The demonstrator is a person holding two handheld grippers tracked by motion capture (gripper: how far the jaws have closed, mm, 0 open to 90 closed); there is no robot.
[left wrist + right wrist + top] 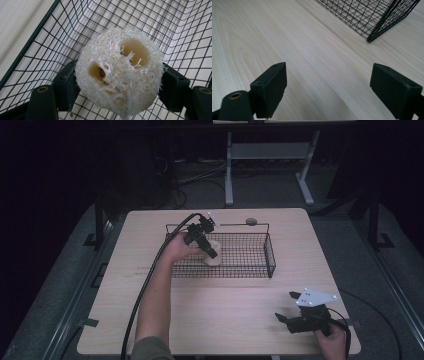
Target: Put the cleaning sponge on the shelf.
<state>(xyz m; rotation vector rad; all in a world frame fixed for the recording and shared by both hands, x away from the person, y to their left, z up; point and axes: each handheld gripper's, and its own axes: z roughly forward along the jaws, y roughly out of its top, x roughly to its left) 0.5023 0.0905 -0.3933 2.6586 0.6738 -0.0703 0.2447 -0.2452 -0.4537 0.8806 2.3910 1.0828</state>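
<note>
A pale loofah sponge [117,72] with two round holes sits between the jaws of my left gripper [117,87], which is shut on it. In the high view the left gripper [212,256] holds the loofah [214,260] inside the left part of a black wire basket [250,271], close to its mesh floor. My right gripper [286,306] rests near the table's front right corner, open, with bare wood between its fingers [272,87]. A corner of the basket [372,37] shows beyond it in the right gripper view.
The light wooden table [225,315] has free room in front of the basket and at its left. A small round grey object [251,221] lies behind the basket near the far edge. A white desk frame [270,155] stands on the floor beyond.
</note>
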